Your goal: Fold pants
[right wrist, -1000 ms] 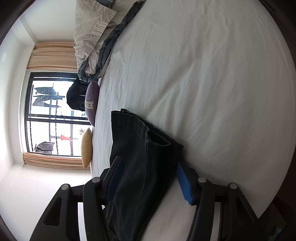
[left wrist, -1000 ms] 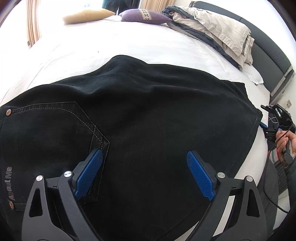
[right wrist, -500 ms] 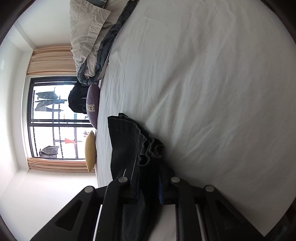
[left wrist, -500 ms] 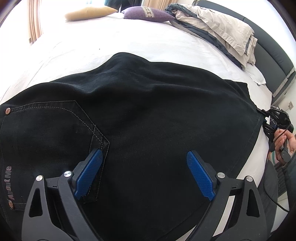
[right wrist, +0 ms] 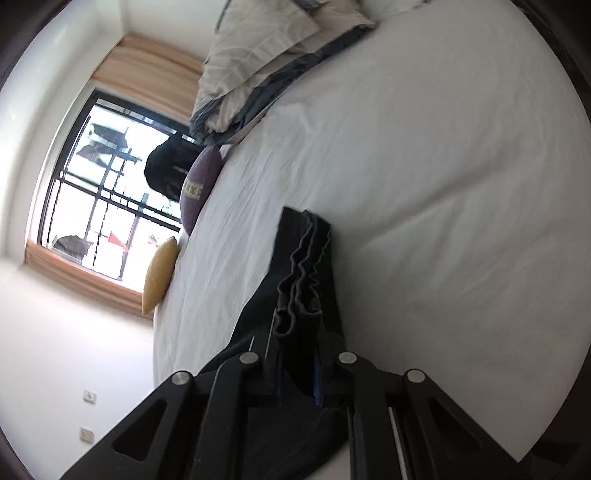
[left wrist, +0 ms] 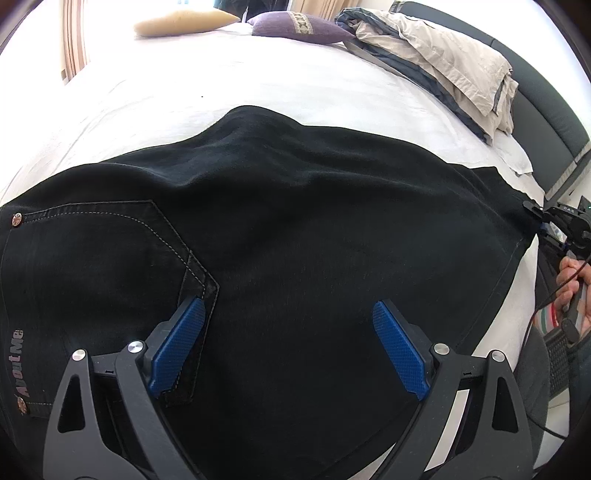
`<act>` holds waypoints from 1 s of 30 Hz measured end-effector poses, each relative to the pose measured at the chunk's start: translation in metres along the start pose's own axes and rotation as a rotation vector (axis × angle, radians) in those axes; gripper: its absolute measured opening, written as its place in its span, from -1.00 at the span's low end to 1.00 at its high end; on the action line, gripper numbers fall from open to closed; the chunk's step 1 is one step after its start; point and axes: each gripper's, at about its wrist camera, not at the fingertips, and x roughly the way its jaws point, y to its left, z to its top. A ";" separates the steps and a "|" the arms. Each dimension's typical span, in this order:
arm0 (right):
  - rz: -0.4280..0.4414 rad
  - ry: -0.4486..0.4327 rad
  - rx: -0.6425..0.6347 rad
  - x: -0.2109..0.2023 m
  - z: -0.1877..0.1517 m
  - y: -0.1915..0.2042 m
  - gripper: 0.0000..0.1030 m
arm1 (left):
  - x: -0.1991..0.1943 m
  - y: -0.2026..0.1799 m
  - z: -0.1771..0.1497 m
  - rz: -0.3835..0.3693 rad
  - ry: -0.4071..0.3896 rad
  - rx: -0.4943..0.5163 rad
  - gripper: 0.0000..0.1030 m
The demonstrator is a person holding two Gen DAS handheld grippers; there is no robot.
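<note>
Black pants (left wrist: 295,229) lie folded leg on leg across the white bed (left wrist: 258,85), back pocket at the left. My left gripper (left wrist: 288,339) is open and empty, hovering just over the seat of the pants. My right gripper (right wrist: 297,384) is shut on the stacked leg hems (right wrist: 303,266) and holds them lifted off the sheet. It also shows at the right edge of the left wrist view (left wrist: 554,225), pinching the hem end.
A purple cushion (left wrist: 299,31) and a yellow pillow (left wrist: 184,22) lie at the far side of the bed. A beige and blue duvet (left wrist: 443,62) is heaped against the dark headboard (left wrist: 546,92). A window (right wrist: 110,192) is beyond the bed.
My right gripper closed on the leg hems and has lifted and tilted with them. My left gripper stayed open over the seat.
</note>
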 end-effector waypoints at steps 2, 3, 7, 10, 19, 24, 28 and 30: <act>-0.014 0.092 -0.292 0.012 -0.029 0.066 -0.75 | -0.002 0.004 0.002 -0.023 -0.006 -0.029 0.80; -0.010 0.154 -0.458 0.020 -0.054 0.099 -0.75 | -0.004 0.006 0.004 -0.037 -0.008 -0.046 0.80; 0.010 0.354 -0.873 0.047 -0.151 0.167 -0.75 | -0.010 0.014 0.009 -0.096 -0.016 -0.123 0.80; -0.056 0.391 -1.006 0.061 -0.186 0.172 -0.75 | -0.016 0.016 0.017 -0.157 -0.023 -0.164 0.80; -0.096 0.339 -1.096 0.055 -0.196 0.178 -0.75 | 0.000 -0.001 0.059 -0.349 0.026 -0.296 0.81; -0.107 0.255 -1.131 0.044 -0.208 0.183 -0.75 | 0.028 -0.026 0.091 -0.357 0.119 -0.293 0.81; -0.112 0.192 -1.124 0.035 -0.211 0.187 -0.75 | 0.047 -0.037 0.099 -0.381 0.199 -0.341 0.81; -0.111 0.172 -1.124 0.031 -0.213 0.190 -0.75 | 0.053 -0.046 0.102 -0.395 0.220 -0.335 0.81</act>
